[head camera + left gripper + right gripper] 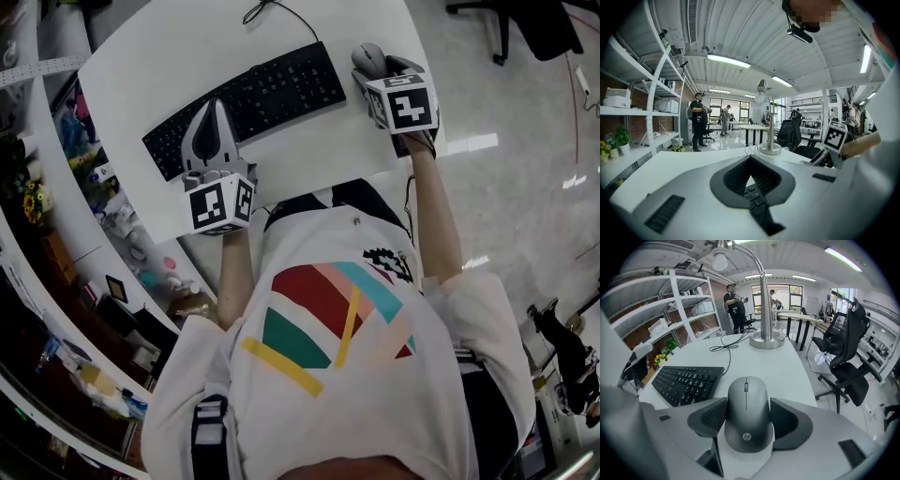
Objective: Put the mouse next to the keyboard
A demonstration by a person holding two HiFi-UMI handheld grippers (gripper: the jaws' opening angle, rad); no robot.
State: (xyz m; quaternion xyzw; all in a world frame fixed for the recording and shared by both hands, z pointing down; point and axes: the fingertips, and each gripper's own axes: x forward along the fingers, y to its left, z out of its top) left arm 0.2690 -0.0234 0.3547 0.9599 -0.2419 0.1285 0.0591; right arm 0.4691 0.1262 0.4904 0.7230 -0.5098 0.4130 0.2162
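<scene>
A grey mouse (746, 404) rests on the white table (309, 150) just right of the black keyboard (272, 94), near the table's right edge. My right gripper (747, 414) is shut on the mouse, with a pad against each of its sides; the head view shows the mouse (367, 56) sticking out past the right gripper (377, 69). My left gripper (216, 105) is shut with nothing in it, its tips over the keyboard's near edge. In the left gripper view, the closed left gripper (750, 163) hides most of the keyboard (753, 193).
A desk lamp's round base (766, 339) stands at the table's far side, with the keyboard's cable (724, 348) looping beside it. Off the table's right edge stands a black office chair (843, 352). White shelves (56, 234) run along the left. A person (736, 308) stands far back.
</scene>
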